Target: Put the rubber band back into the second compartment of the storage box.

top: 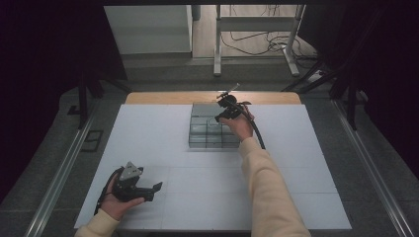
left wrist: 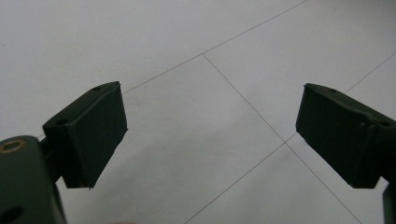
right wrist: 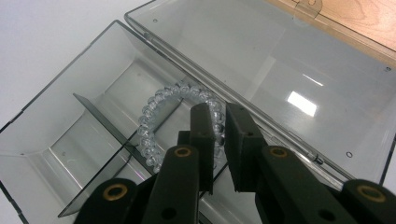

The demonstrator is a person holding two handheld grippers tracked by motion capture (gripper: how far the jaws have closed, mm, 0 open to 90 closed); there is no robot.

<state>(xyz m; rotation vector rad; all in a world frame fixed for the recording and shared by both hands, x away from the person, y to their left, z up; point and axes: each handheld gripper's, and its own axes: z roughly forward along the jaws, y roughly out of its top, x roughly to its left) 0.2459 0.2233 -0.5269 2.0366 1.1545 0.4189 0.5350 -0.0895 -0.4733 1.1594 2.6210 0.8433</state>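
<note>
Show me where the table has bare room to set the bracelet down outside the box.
Bare white table runs left of the clear box, and between the box and the left gripper. Right of the forearm is bare too. It is crowded at the box, where the right gripper pinches the bead bracelet over the compartments.
</note>
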